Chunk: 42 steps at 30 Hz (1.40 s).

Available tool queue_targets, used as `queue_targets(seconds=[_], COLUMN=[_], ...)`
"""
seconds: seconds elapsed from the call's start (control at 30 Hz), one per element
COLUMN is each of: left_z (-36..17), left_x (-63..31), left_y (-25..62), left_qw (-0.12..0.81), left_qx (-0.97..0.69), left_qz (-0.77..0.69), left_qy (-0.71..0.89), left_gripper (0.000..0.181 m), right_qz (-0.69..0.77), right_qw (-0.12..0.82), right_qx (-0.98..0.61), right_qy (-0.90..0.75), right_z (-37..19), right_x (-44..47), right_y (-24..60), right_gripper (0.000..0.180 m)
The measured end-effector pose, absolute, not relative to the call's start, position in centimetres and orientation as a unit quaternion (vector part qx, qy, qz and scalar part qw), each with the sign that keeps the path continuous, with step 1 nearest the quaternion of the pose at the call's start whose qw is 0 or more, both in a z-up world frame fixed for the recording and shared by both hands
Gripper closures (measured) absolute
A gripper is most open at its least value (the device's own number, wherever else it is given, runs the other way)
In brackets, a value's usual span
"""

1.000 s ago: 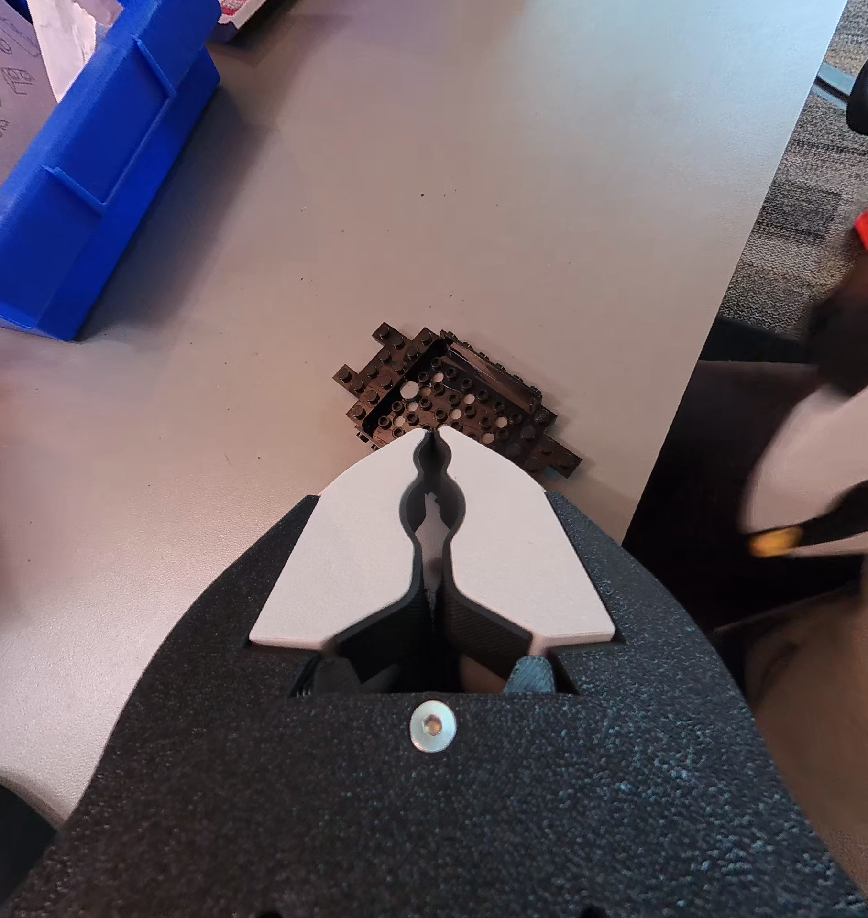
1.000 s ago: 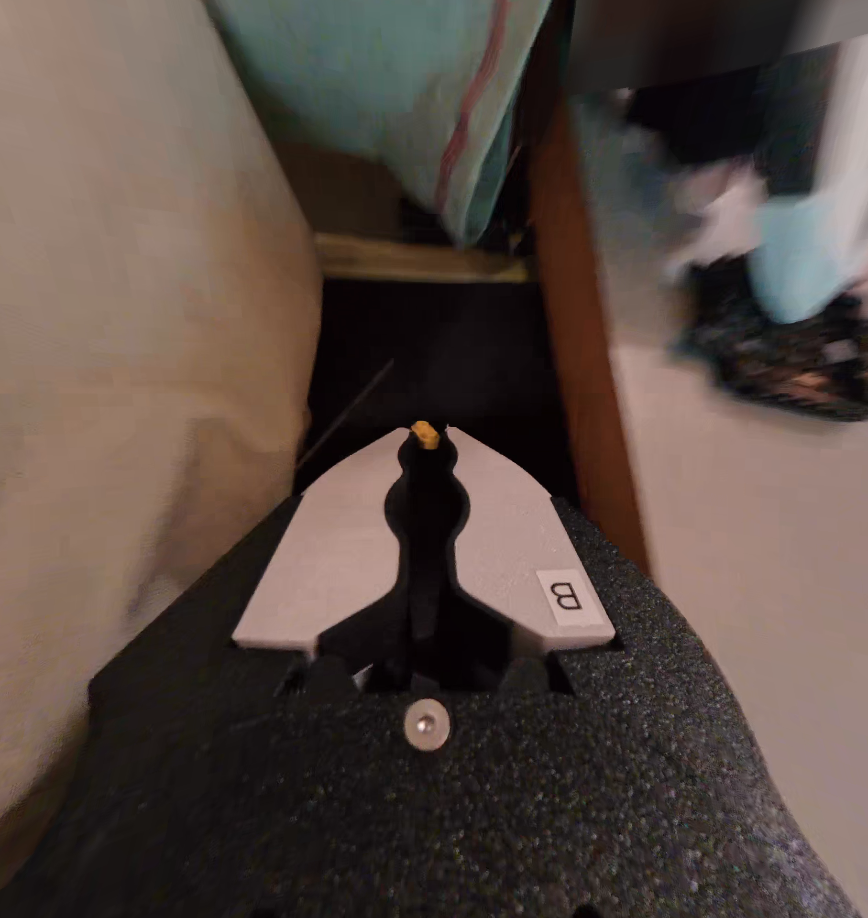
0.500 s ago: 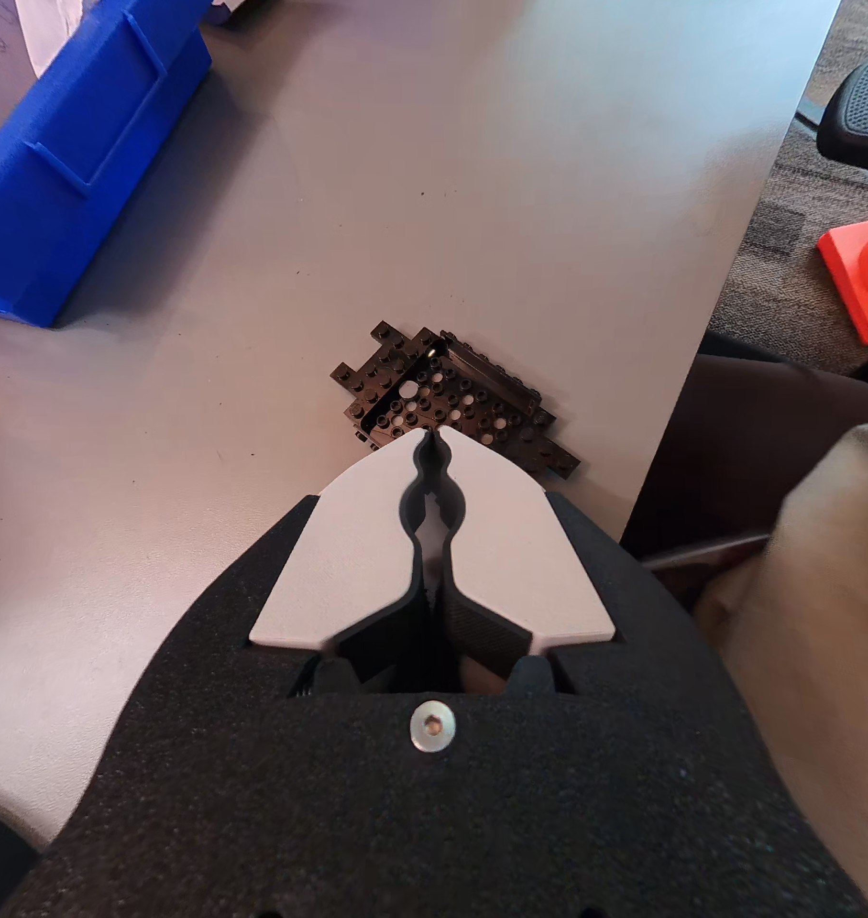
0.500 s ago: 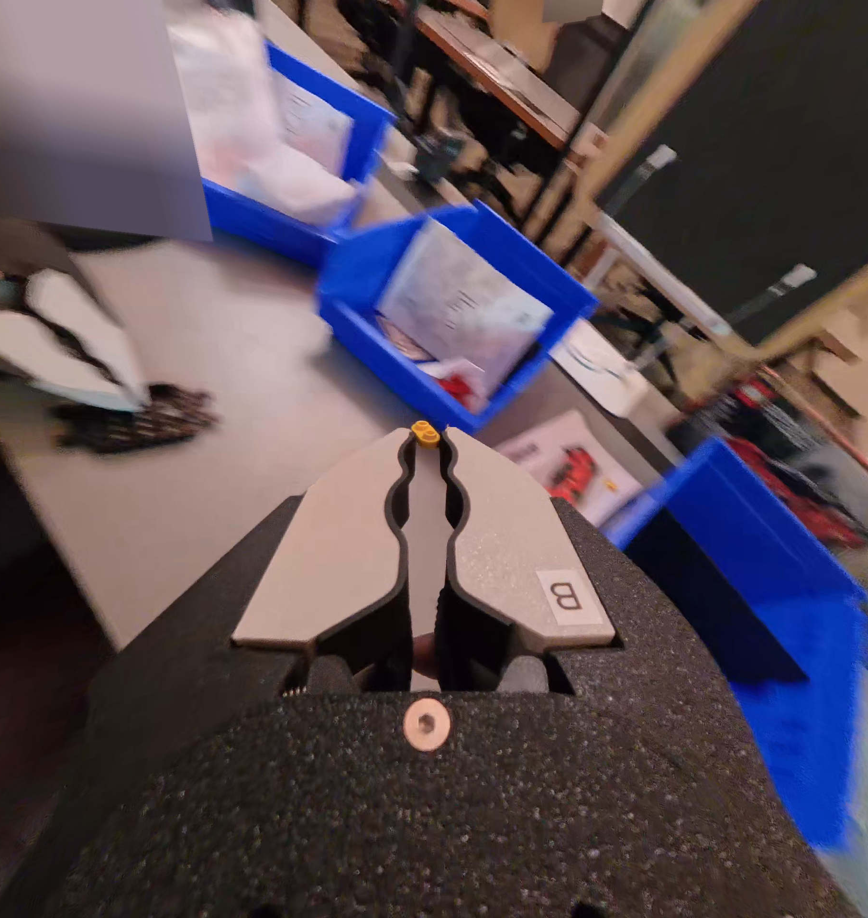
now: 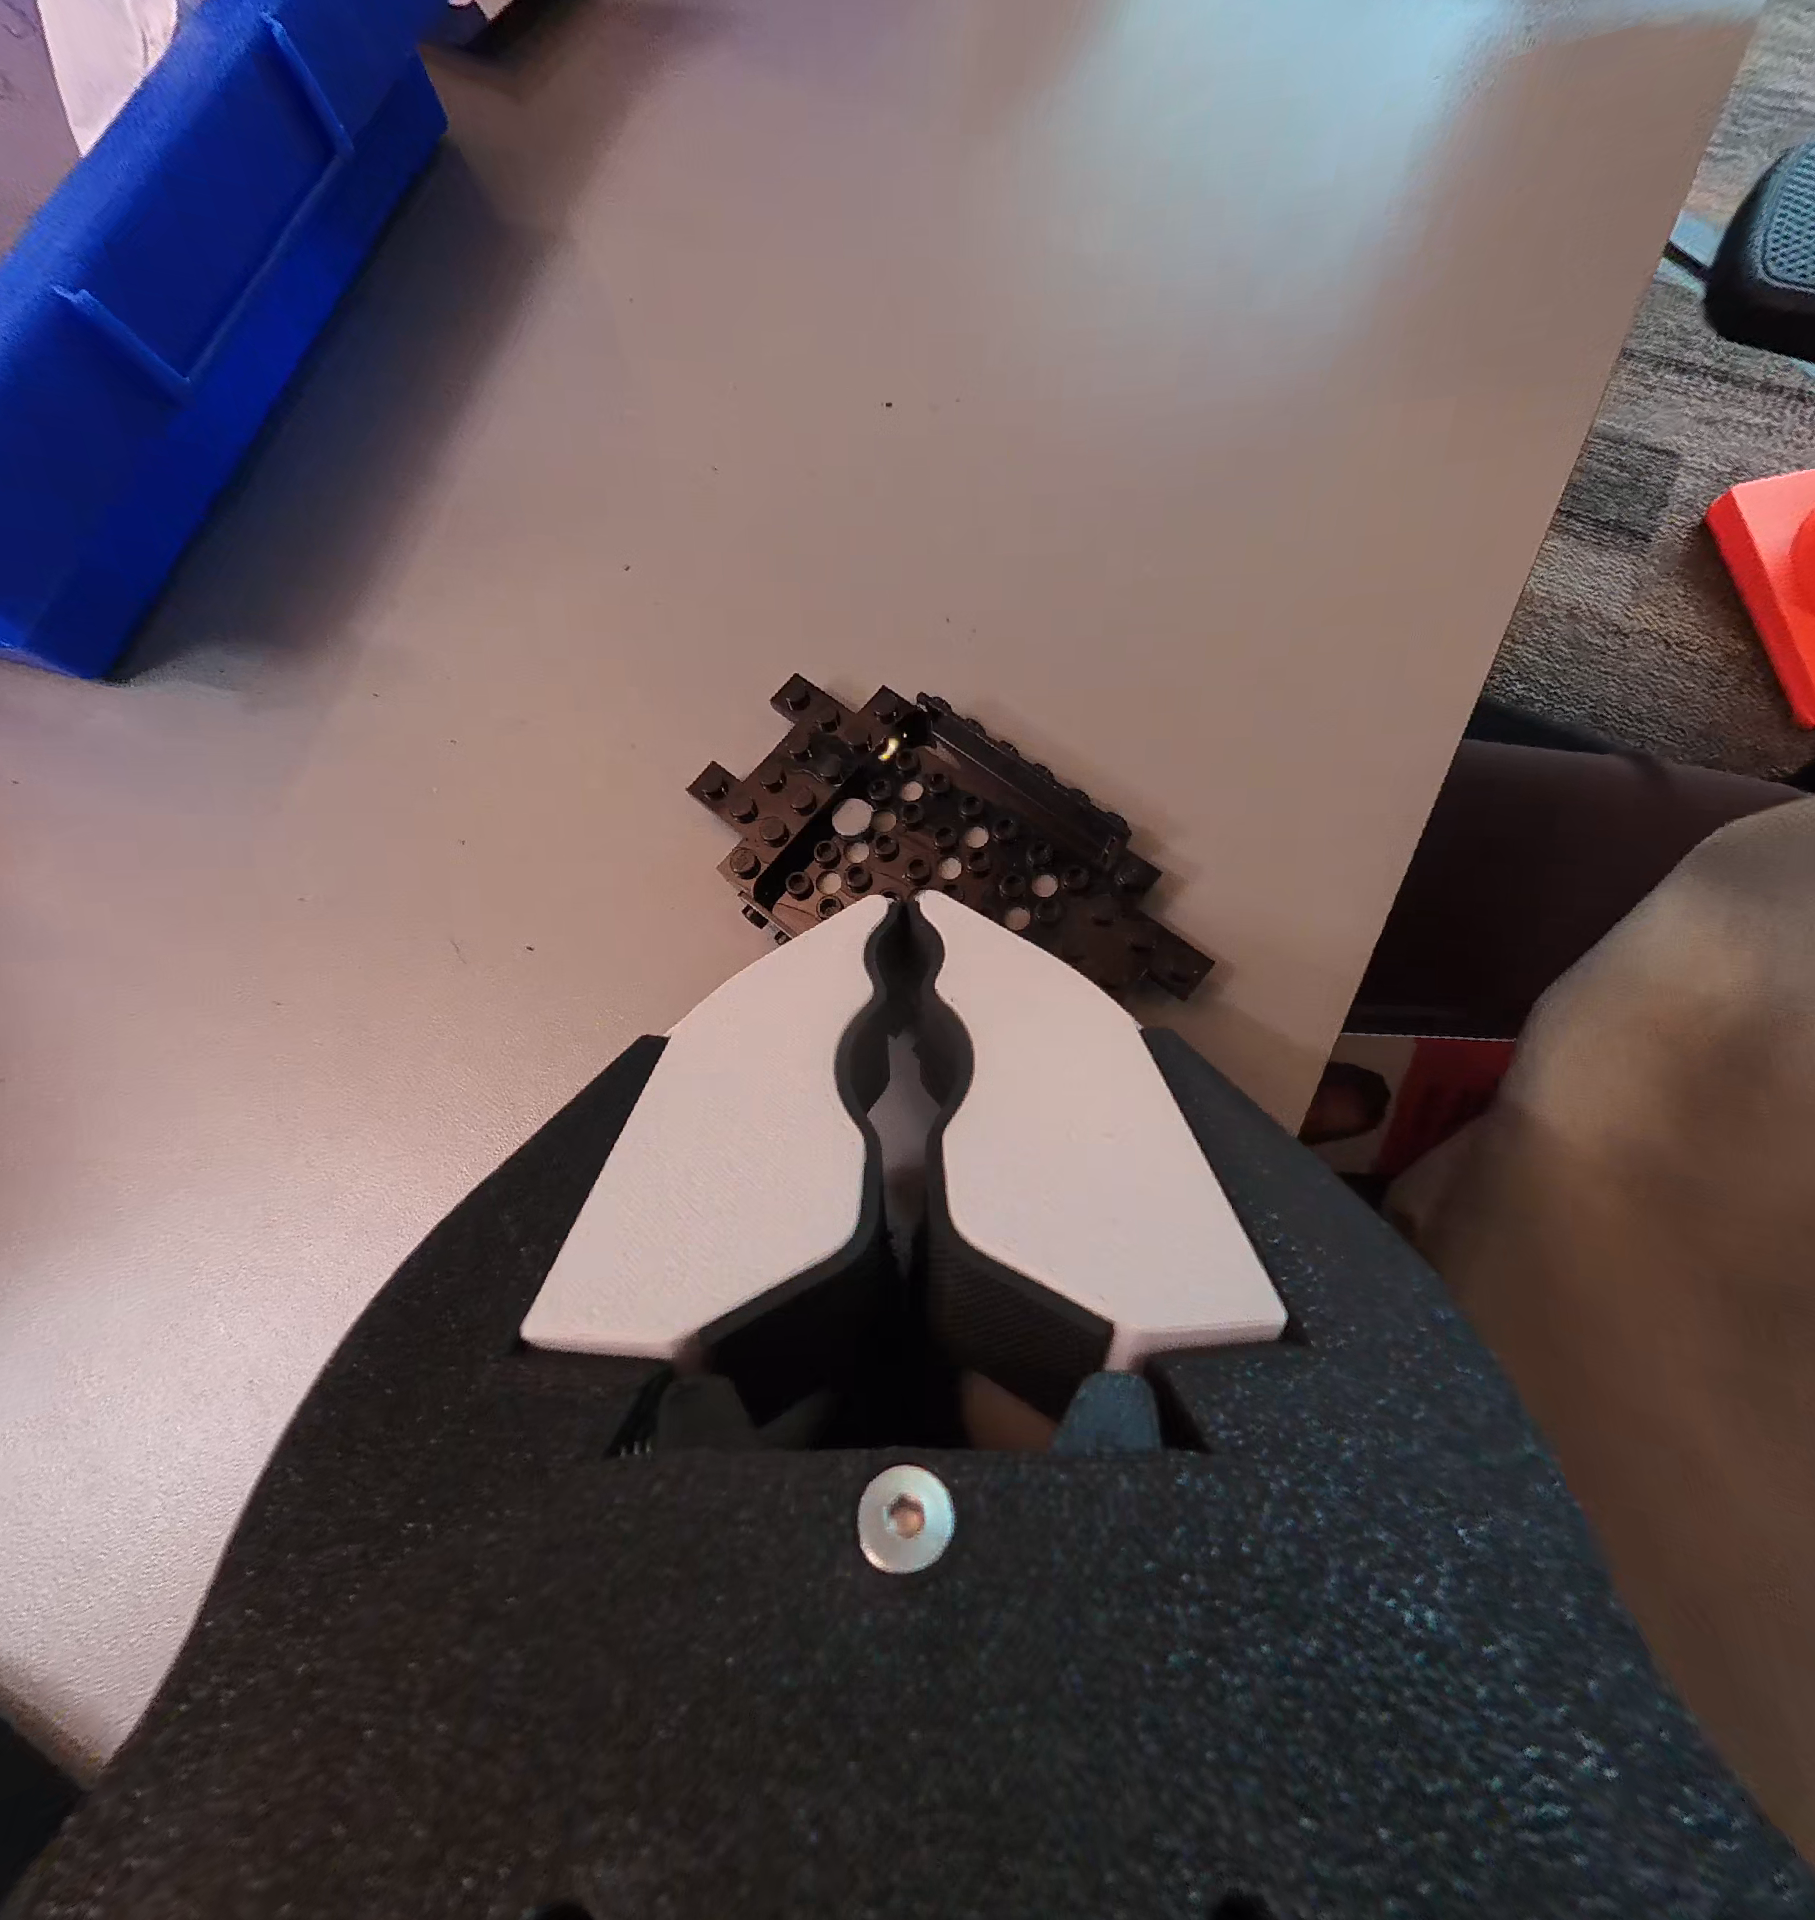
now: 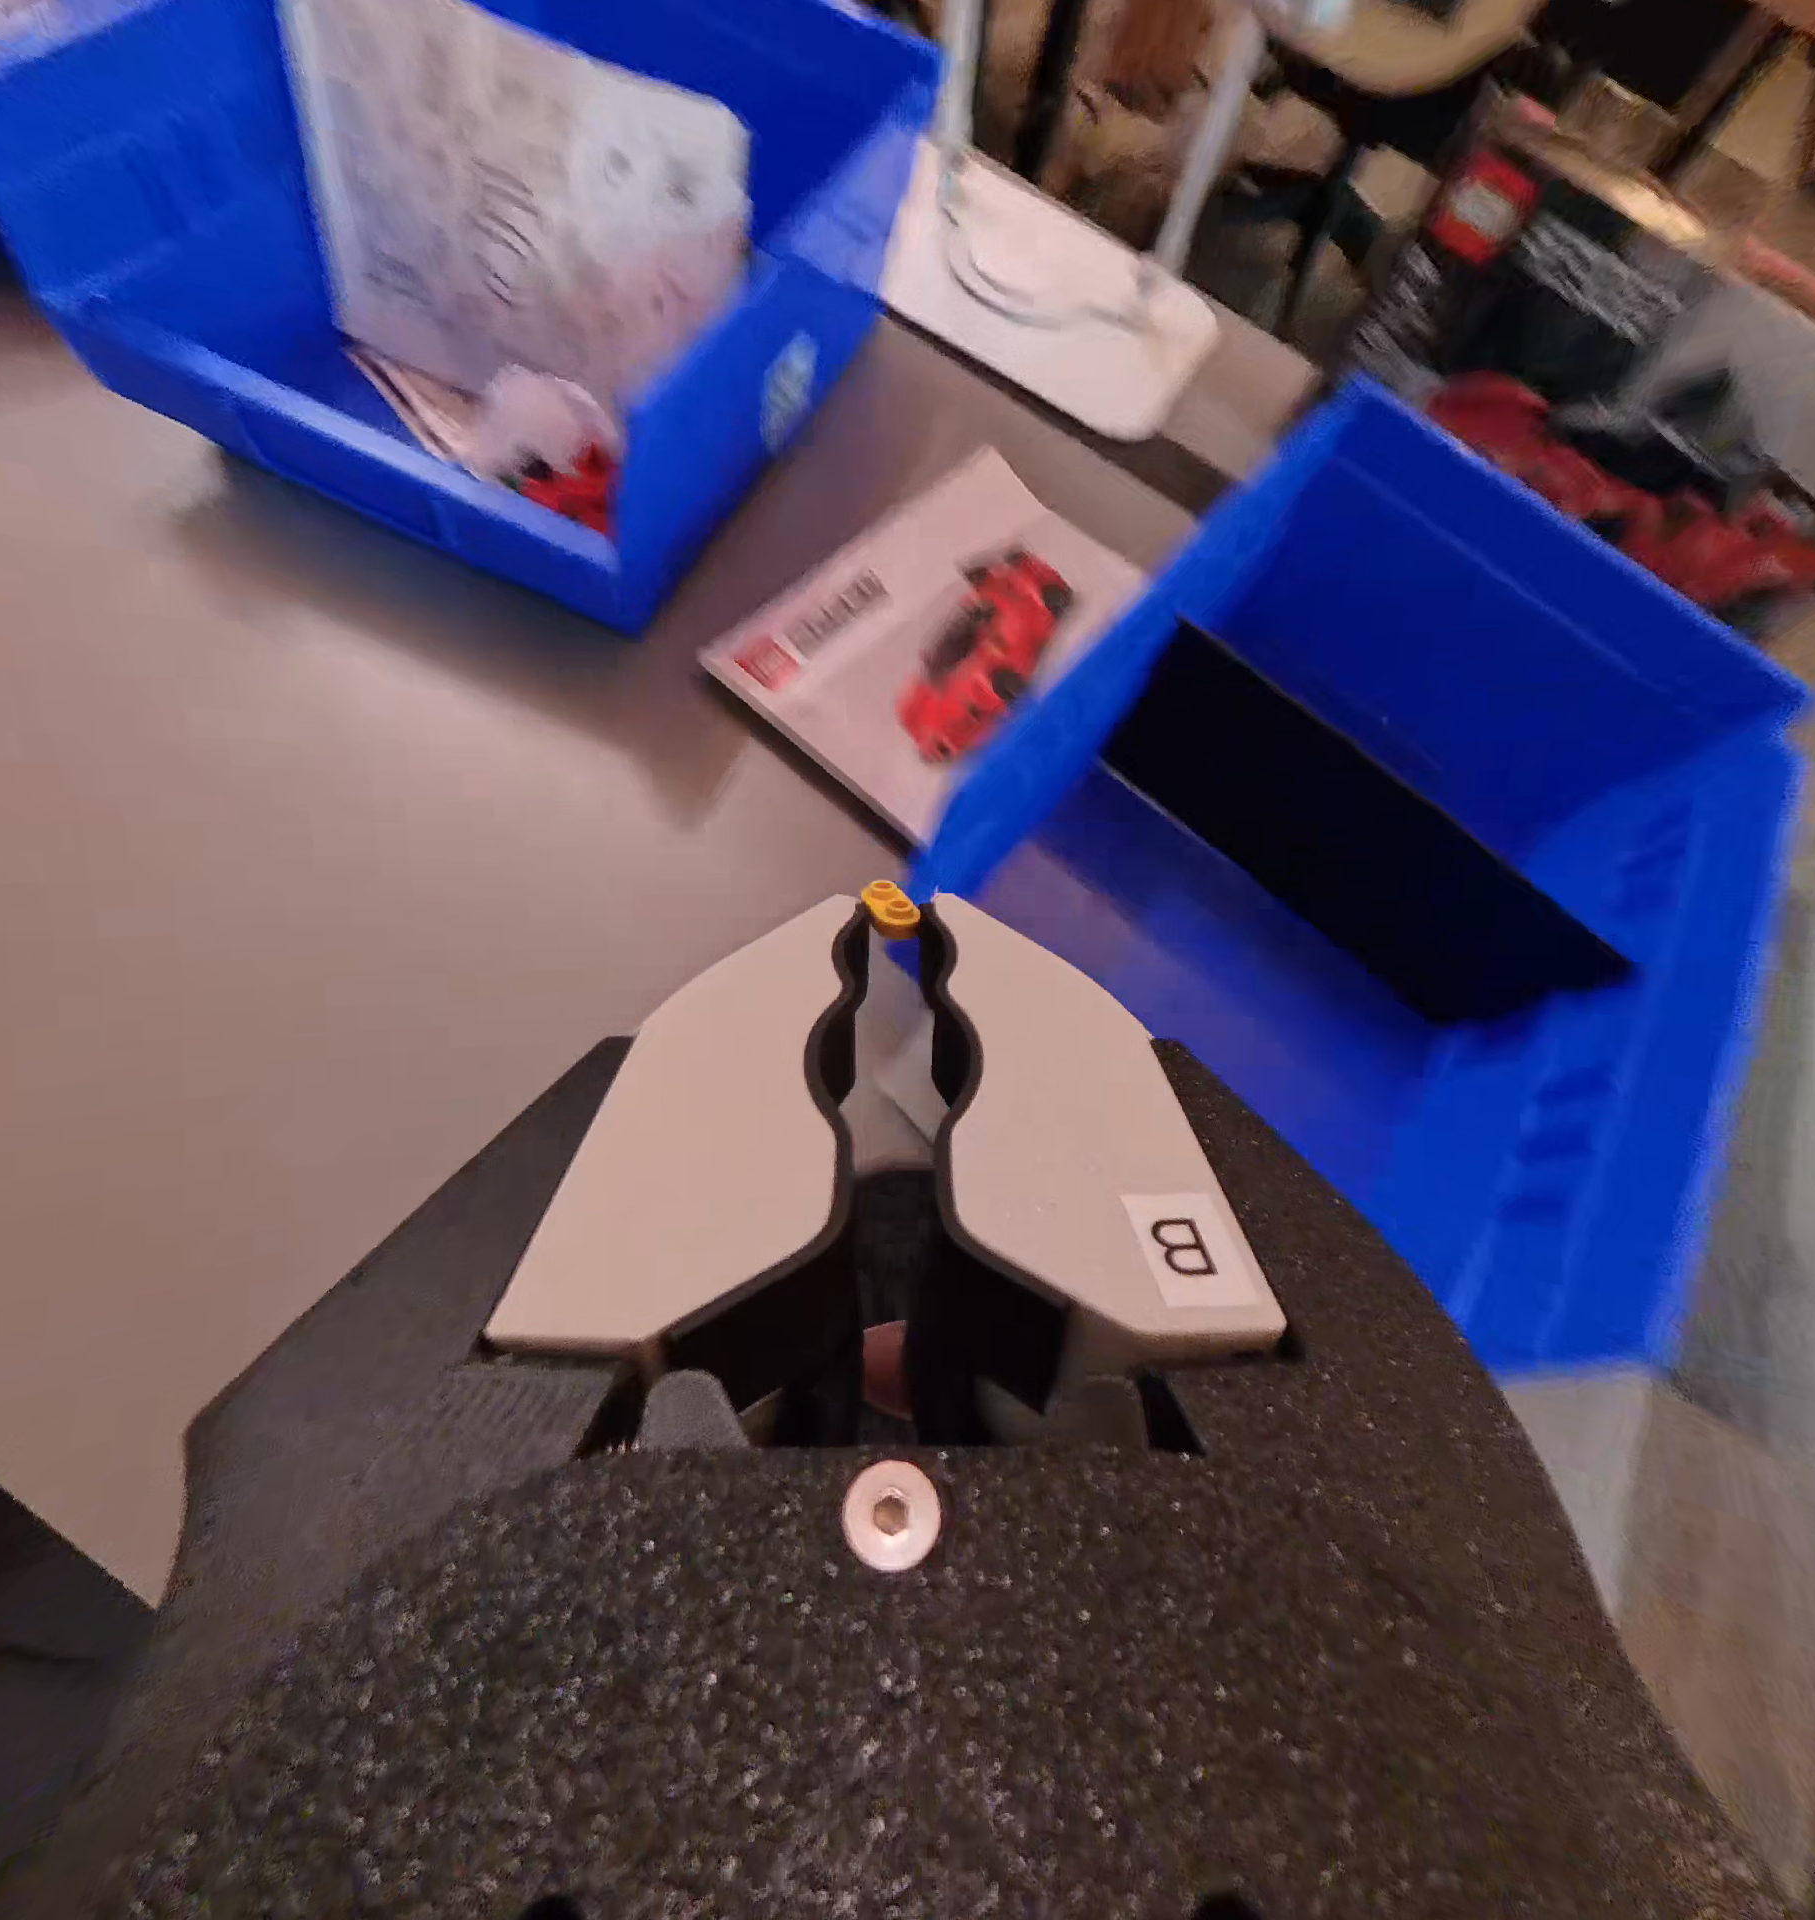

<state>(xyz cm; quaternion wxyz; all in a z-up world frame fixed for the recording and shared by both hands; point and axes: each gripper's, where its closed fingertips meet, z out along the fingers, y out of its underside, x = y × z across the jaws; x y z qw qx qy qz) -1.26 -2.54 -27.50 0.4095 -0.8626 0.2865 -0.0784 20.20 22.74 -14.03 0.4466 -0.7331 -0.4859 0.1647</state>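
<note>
Two blue bins [image 6: 487, 343] [image 6: 1485, 935], one booklet [image 6: 924, 634], one yellow stud piece [image 6: 890, 910], one black brick assembly [image 5: 944, 831]

Open table [image 6: 259, 831] between two blue bins [image 6: 622, 499], booklet [image 6: 913, 623] intruding.

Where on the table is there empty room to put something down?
Bare grey table stretches between the blue bin and the black brick plate. It is crowded by the booklet, squeezed between two blue bins.
</note>
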Motion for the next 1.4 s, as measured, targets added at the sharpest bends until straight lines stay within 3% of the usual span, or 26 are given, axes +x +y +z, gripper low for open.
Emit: queue_targets(seconds=[0.23,0.47,0.73,1.1,1.4], left_z=[-27.5,-27.5,-27.5,-27.5,-27.5], left_x=[-1.3,-1.3,-1.3,-1.3,-1.3], left_y=[-2.5,-2.5,-2.5,-2.5,-2.5], left_qw=[0.410,0.409,0.408,0.406,0.406], left_qx=[-0.863,-0.864,-0.864,-0.865,-0.866], left_qz=[-0.079,-0.081,-0.083,-0.092,-0.093], left_qy=[0.285,0.284,0.282,0.280,0.277], left_gripper=[0.181,0.181,0.181,0.181,0.180], right_qz=[0.269,0.250,0.280,0.281,0.316], right_qw=[0.457,0.316,0.246,0.198,0.272], right_qx=[-0.611,-0.602,-0.648,-0.636,-0.612], right_qy=[-0.588,-0.690,-0.665,-0.691,-0.672], right_z=[-9.0,-13.5,-15.4,-15.9,-12.6], right_x=[2.0,-10.3,-12.6,-12.2,-10.8], right_y=[21.7,27.0,29.0,27.6,22.4], right_gripper=[0.171,0.170,0.169,0.139,0.148])
